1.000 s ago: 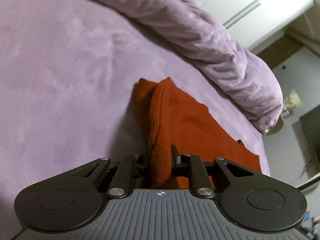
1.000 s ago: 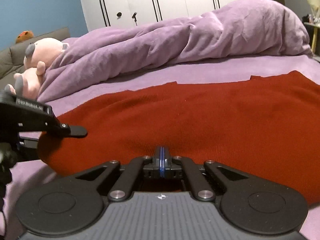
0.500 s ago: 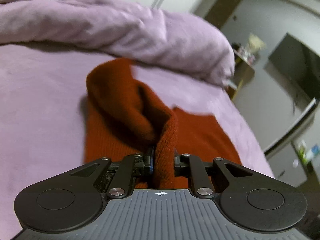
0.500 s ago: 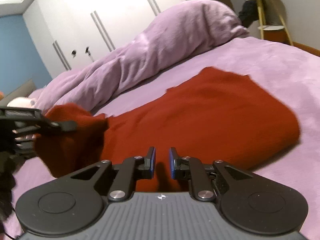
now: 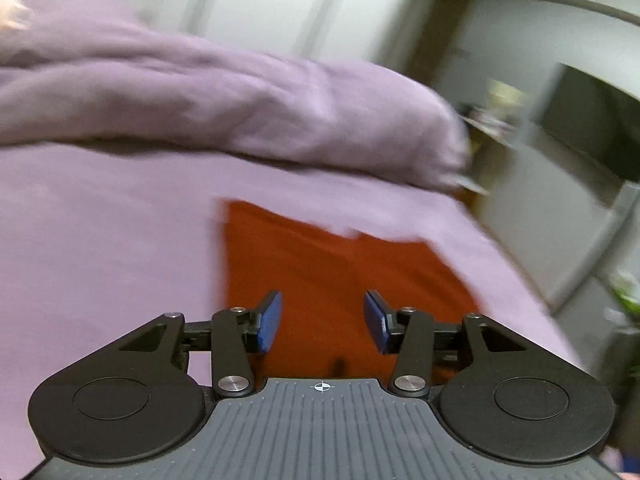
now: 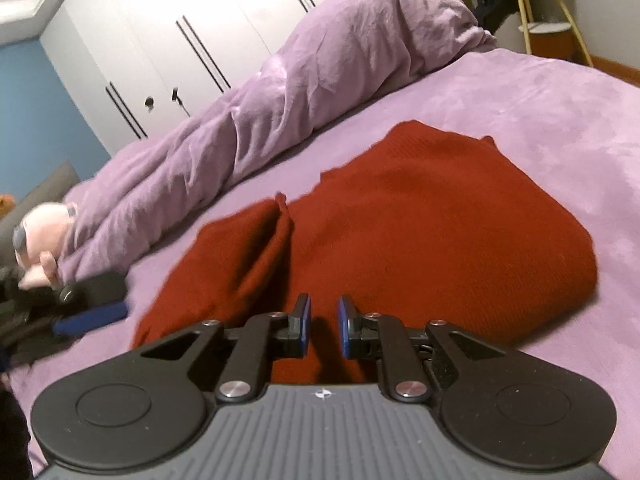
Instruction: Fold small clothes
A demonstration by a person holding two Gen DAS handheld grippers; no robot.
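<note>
From the left wrist, blurred by motion, the left gripper (image 5: 322, 322) hangs with its blue-padded fingers (image 5: 267, 322) spread wide and nothing between them, above the near part of the rust-red knitted garment (image 5: 320, 264), which lies flat on the lilac plush bedspread (image 5: 104, 232) in front of a bunched lilac duvet (image 5: 224, 108). From the right wrist, the right gripper (image 6: 323, 326) holds its pads a narrow gap apart, released, over the garment's near edge; the garment shows a raised fold on its left part, and the left gripper is at the far left, beside a pink plush toy (image 6: 40, 240).
</note>
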